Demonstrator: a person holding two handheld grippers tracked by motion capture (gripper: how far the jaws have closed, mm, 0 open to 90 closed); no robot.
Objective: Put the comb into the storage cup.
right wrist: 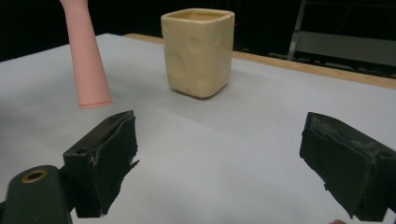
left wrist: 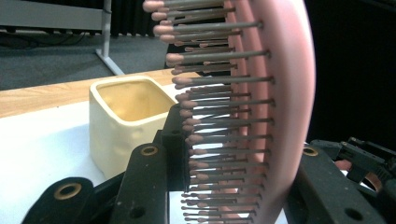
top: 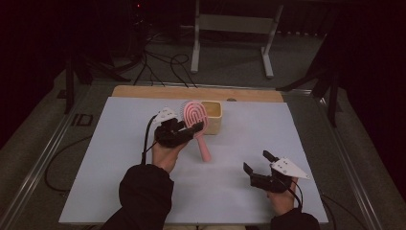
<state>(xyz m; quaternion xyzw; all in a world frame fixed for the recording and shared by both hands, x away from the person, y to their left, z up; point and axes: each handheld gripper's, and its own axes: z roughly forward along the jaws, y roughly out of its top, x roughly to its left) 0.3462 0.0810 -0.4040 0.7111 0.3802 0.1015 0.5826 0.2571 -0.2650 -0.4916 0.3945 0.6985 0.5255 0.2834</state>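
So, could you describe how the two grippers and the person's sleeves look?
Both the left gripper and the right gripper are black, two-jawed, with brass-coloured rivets and a pale three-cornered plate on top. A black cable trails from each. The jaw pads look worn. The sleeves are dark.

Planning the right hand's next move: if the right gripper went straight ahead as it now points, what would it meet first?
Probably the cream square cup: it stands ahead between the open jaws of the right gripper, bare white tabletop before it. The pink hairbrush's handle hangs left of that line. Depth is uncertain.
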